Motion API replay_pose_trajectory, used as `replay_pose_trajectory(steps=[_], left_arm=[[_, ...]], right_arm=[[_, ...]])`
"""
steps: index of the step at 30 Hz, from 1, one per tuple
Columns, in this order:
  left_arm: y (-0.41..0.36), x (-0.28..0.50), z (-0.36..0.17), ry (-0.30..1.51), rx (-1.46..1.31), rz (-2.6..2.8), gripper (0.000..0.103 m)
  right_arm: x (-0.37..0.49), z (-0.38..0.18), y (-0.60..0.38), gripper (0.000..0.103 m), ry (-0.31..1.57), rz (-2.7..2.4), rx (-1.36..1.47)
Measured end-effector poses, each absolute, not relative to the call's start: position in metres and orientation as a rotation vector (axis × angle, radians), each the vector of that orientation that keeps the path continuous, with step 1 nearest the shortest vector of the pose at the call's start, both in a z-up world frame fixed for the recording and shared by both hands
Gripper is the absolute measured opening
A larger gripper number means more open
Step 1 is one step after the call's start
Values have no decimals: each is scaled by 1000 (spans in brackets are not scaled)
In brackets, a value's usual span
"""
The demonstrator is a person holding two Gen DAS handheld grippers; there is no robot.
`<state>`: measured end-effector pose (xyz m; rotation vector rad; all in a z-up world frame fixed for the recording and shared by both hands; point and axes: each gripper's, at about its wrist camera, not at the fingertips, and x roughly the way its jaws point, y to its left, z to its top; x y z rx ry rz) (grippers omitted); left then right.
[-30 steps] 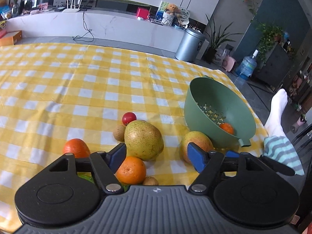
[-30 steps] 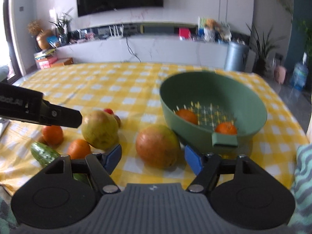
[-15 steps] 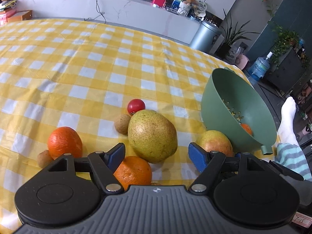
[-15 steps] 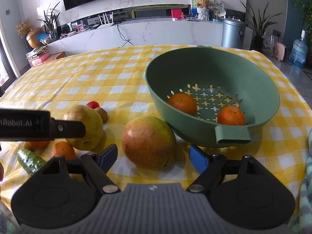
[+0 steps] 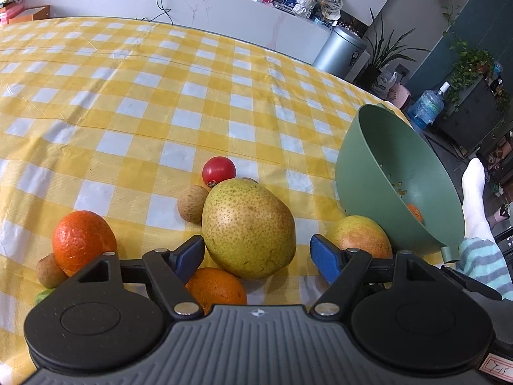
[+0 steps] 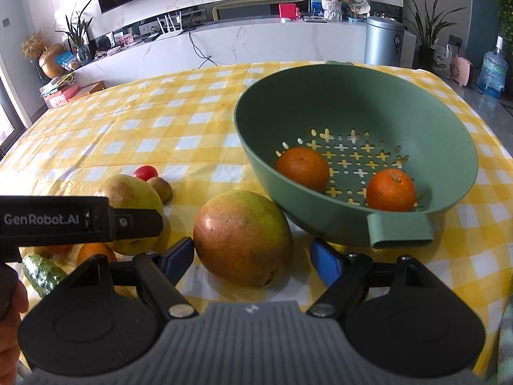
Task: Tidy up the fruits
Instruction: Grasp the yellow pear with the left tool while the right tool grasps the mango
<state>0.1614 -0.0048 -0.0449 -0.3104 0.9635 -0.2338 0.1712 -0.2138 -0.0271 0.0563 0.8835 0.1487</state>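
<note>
Fruits lie in a loose cluster on the yellow-and-white checked tablecloth (image 5: 134, 109), right ahead of both claws. The left gripper (image 5: 256, 253) has its blue-padded jaws spread wide and holds nothing; between them and just beyond sits a large pear (image 5: 248, 229), egg-shaped, yellow-green and finely speckled, with neither pad touching it. Under its left finger lies a round, pebbly-skinned orange (image 5: 214, 285); further left sits a second orange (image 5: 81, 240) with a small dull-brown fruit (image 5: 48, 271) touching its near side. Beyond the pear are another small brown fruit (image 5: 192, 203) and a glossy red cherry tomato (image 5: 218, 169). The right gripper (image 6: 251, 256) is also wide apart and empty, a plump mango (image 6: 242, 237), green blushing to red, sitting between its blue pads (image 6: 325, 261) without contact. Just past its right finger stands a matte green plastic colander (image 6: 352, 96), bowl-shaped with a stubby tab handle and cross-shaped holes in the bottom; two oranges (image 6: 303, 168) rest inside, apart from each other. Far to this claw's left lies a bumpy green cucumber (image 6: 41, 272).
</note>
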Motion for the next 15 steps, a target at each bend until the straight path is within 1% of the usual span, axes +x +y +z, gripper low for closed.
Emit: replay_pose_trajectory(steps=[4, 5, 7, 9, 15], left_arm=[[-3, 162, -47, 961, -323, -228, 83], [-3, 162, -47, 961, -321, -226, 79], [-2, 162, -47, 964, -318, -223, 73], [-2, 162, -47, 964, -325, -224, 72], [-3, 162, -47, 968, -327, -211, 72]], right_arm=[[171, -27, -211, 71, 881, 161, 41], [171, -27, -210, 69, 881, 165, 38], [171, -27, -209, 67, 882, 172, 36], [171, -27, -208, 64, 880, 180, 33], [169, -26, -206, 63, 874, 182, 11]])
